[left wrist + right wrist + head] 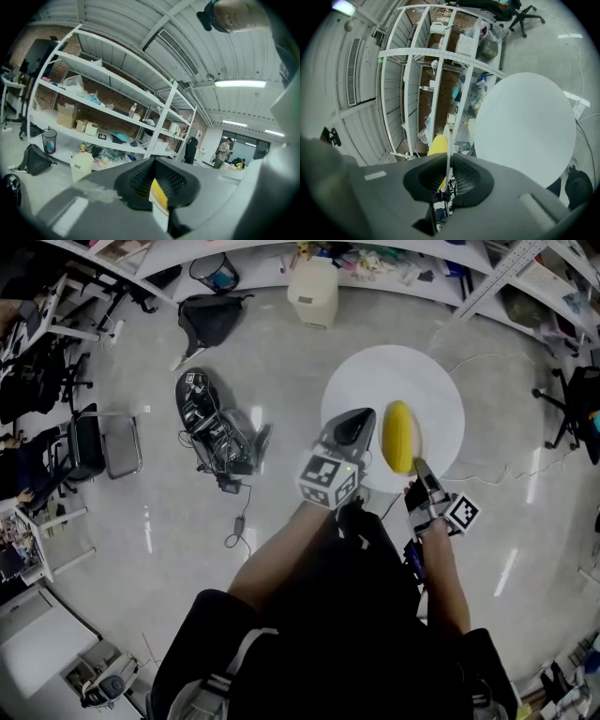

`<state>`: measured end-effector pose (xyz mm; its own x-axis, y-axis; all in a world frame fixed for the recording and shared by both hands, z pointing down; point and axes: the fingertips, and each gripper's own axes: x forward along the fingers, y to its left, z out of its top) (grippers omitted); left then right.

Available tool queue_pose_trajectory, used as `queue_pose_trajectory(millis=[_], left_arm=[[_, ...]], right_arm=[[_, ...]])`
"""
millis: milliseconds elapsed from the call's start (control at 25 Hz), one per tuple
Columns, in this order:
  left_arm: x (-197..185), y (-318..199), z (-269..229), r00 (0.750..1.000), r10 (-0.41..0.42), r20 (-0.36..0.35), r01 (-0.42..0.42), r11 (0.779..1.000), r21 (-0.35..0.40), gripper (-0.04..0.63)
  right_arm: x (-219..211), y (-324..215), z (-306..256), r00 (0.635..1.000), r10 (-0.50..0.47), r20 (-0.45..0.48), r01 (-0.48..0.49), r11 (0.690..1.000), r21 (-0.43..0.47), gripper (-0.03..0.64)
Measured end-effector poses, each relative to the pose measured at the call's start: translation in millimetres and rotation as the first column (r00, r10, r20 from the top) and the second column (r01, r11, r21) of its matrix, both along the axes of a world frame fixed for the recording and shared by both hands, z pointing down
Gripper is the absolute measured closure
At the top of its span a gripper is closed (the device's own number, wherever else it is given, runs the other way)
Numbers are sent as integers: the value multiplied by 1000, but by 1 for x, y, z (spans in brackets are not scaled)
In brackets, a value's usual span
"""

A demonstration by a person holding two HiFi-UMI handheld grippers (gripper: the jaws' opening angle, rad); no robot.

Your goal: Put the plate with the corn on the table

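A yellow corn cob [397, 435] lies on a white plate that hangs over the round white table [417, 381] and is hard to tell apart from the tabletop. My left gripper [362, 420] is at the cob's left, and in the left gripper view a white plate rim [161, 216] with yellow above it sits between its jaws. My right gripper [418, 468] comes in from the near side. It is shut on the thin plate rim [447, 140], seen edge-on, with the corn [437, 144] just left of it and the table [525, 126] beyond.
On the floor lie a black bag [211, 317], a cream bin [312, 292] and a black device with cables [214, 426]. Chairs [98, 442] stand at the left and an office chair [572, 399] at the right. White shelving [108, 112] runs along the far wall.
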<state>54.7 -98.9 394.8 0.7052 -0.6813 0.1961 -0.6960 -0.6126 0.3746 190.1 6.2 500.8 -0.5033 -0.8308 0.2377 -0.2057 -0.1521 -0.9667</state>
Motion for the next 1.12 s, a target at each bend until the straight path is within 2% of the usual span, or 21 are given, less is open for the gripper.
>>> queue_pose_trajectory(millis=[1120], left_arm=[[-18, -29, 83, 996, -82, 17, 83, 995, -61, 591]], right_arm=[[3, -30, 76, 998, -38, -48, 40, 999, 36, 575]])
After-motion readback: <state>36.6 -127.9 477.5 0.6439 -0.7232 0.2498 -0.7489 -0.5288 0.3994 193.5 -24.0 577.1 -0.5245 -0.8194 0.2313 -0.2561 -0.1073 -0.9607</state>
